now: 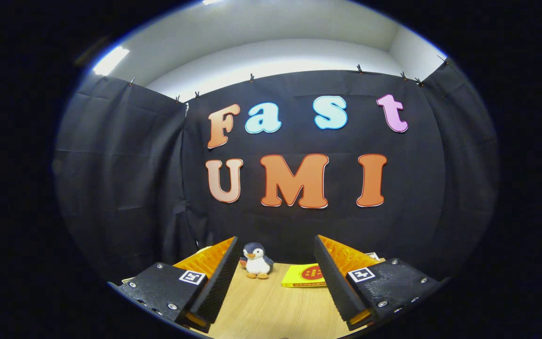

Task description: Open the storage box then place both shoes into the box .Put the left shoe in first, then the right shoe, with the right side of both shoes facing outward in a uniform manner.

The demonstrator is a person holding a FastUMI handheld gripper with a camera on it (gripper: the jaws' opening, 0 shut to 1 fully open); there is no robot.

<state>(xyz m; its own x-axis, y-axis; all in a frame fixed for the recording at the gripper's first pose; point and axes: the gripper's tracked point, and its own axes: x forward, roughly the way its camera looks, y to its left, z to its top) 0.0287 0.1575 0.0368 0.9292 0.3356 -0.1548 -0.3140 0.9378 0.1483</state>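
Black ribbed pads are standing wide apart on the gripper point(275, 278), gripping nothing, with pale wooden table point(261, 306) stretching between them. Just beyond the fingertips a small plush penguin point(257, 267) is sitting upright, and beside it a yellow box point(305, 276) is lying flat, its right end cut off behind the right finger. Further back, black cloth is closing everything in.

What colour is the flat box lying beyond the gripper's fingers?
Yellow with a red circle, seen in the gripper view: flat box beyond the open gripper.
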